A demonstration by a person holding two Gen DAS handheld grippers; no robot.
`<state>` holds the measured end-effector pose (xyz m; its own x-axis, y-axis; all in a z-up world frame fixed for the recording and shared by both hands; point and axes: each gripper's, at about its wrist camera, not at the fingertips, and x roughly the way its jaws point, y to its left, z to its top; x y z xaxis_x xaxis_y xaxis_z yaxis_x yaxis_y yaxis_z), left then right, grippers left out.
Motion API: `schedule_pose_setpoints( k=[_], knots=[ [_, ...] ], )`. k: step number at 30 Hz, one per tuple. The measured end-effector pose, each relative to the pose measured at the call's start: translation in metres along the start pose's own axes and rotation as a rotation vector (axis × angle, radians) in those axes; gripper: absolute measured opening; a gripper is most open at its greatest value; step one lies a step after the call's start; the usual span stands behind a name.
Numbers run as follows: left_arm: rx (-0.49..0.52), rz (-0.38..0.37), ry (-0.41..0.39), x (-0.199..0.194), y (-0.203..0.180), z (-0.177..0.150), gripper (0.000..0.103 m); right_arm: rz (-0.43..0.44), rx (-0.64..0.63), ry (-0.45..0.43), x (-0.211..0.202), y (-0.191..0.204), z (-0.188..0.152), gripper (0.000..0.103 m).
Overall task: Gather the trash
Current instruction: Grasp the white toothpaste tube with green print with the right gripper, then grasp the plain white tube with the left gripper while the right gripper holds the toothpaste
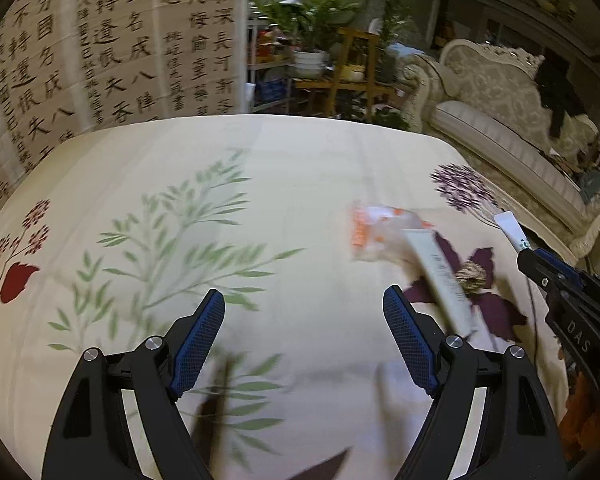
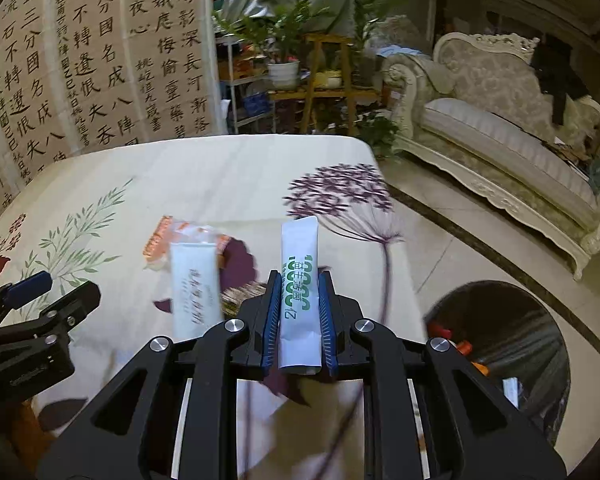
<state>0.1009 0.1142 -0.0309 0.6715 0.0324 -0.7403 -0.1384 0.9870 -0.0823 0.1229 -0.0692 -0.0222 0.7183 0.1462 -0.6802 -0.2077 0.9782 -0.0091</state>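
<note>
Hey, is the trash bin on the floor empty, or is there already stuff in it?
Not empty. The right wrist view shows the dark bin holding several pieces, orange bits and something white. How full it is cannot be told.

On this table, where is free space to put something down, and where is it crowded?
Free: the wide cloth from the green leaf print to the far edge of the table, and ahead of the open left gripper. Crowded: the right side, where the orange wrapper and white tube lie, beside the right gripper holding the green-print tube.
</note>
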Motion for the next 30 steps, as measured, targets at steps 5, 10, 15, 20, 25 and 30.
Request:
schedule_pose_setpoints(
  k=[5,10,15,20,25,30],
  knots=[
    [0.028,-0.029,0.013,0.004,-0.028,0.004,0.079,-0.030,0.033,-0.013,-0.009,-0.023,-0.008,0.019],
    [0.064,-0.043,0.028,0.011,-0.053,0.004,0.079,-0.046,0.081,-0.016,-0.012,-0.048,-0.015,0.019],
    [0.109,-0.036,0.056,0.021,-0.075,-0.001,0.079,-0.054,0.124,-0.016,-0.013,-0.067,-0.022,0.019],
    [0.107,-0.009,0.104,0.035,-0.076,0.001,0.079,-0.054,0.151,-0.018,-0.015,-0.080,-0.028,0.019],
    [0.084,-0.026,0.097,0.033,-0.068,0.000,0.063,-0.053,0.167,-0.021,-0.016,-0.088,-0.030,0.019],
    [0.097,-0.060,0.093,0.031,-0.074,0.000,0.045,-0.052,0.175,-0.018,-0.015,-0.088,-0.032,0.019]
  ],
)
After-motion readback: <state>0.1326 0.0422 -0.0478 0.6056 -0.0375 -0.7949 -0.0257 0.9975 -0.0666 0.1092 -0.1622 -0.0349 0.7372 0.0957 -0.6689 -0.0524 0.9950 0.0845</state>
